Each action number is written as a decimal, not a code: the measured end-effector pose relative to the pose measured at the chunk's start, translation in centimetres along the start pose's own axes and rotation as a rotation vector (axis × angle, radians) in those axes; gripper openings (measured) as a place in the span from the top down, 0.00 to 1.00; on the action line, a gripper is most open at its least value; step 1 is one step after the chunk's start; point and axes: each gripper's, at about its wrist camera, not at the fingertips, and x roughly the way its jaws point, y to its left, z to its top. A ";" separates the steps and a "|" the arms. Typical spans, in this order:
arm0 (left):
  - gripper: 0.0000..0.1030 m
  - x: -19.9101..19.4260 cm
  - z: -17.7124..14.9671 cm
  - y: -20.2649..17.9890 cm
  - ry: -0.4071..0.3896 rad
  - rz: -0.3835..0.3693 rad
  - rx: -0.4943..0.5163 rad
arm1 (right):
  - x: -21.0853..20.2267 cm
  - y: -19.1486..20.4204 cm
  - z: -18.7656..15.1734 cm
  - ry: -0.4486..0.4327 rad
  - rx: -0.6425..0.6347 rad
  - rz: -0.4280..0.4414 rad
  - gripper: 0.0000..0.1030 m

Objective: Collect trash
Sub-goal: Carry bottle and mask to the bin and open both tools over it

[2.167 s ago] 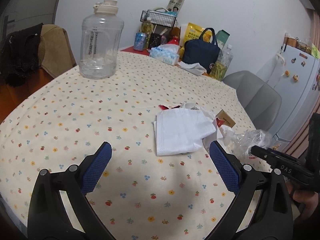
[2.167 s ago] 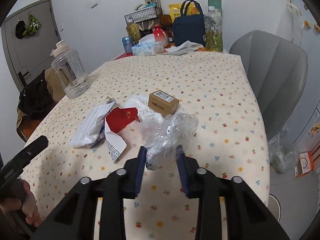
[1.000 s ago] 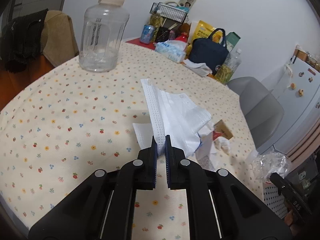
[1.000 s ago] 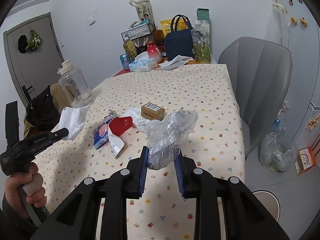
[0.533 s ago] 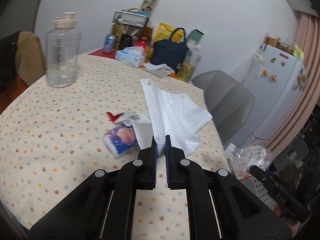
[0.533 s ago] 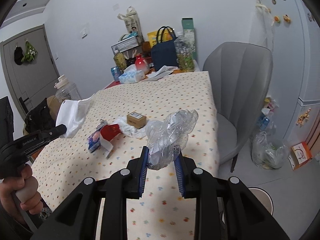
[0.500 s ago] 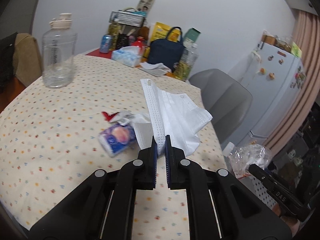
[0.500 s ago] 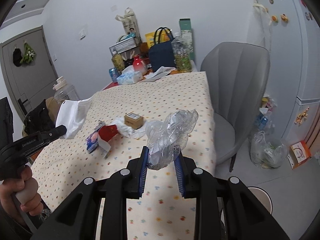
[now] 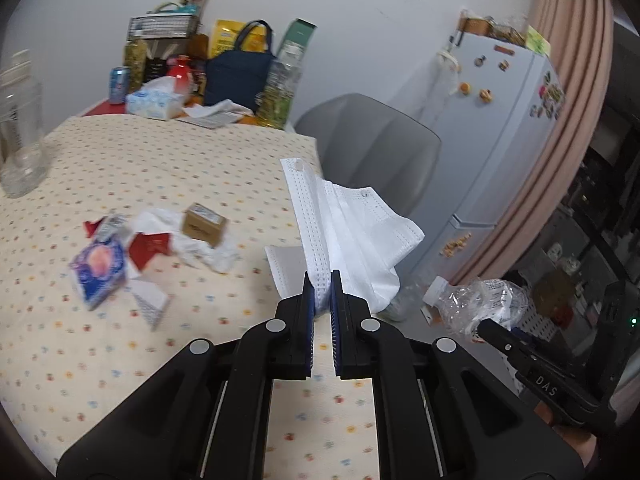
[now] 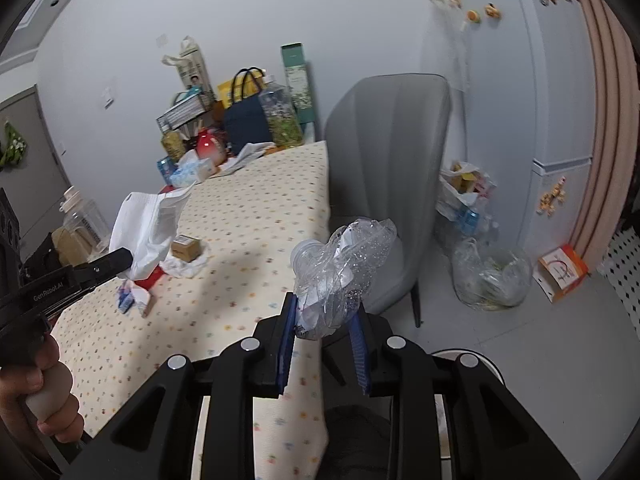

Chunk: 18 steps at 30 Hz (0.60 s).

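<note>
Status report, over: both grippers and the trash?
Left gripper shut on face mask. Right gripper shut on crushed bottle. Wrappers, small box left on table.

A white pleated face mask stands up from closed blue pads, lifted clear of the table, its folds fanning upward and to the right; a crushed clear plastic bottle, white cap at its left end, is squeezed between two other blue pads, held beyond the table's edge over the floor; on the flowered cloth lie a small brown carton, crumpled white paper, red wrapper scraps and a blue-and-pink packet, all close together, the packet blurred
</note>
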 end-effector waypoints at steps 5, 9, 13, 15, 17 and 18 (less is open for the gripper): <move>0.93 2.5 -0.3 -3.6 0.040 -0.043 0.052 | 0.0 -3.7 -0.9 0.014 0.059 -0.051 0.75; 0.93 4.4 -0.8 -5.8 0.071 -0.064 0.075 | 0.4 -6.4 -1.6 0.027 0.112 -0.084 0.75; 0.93 6.8 -1.4 -7.8 0.115 -0.078 0.099 | 1.2 -9.3 -2.6 0.044 0.160 -0.116 0.75; 0.93 7.6 -1.7 -8.3 0.130 -0.082 0.108 | 1.7 -10.3 -3.0 0.053 0.176 -0.125 0.75; 0.93 8.4 -2.1 -8.9 0.151 -0.085 0.117 | 2.4 -11.5 -3.6 0.067 0.197 -0.138 0.75; 0.93 8.8 -2.3 -9.2 0.161 -0.085 0.120 | 2.6 -11.9 -3.8 0.073 0.206 -0.142 0.75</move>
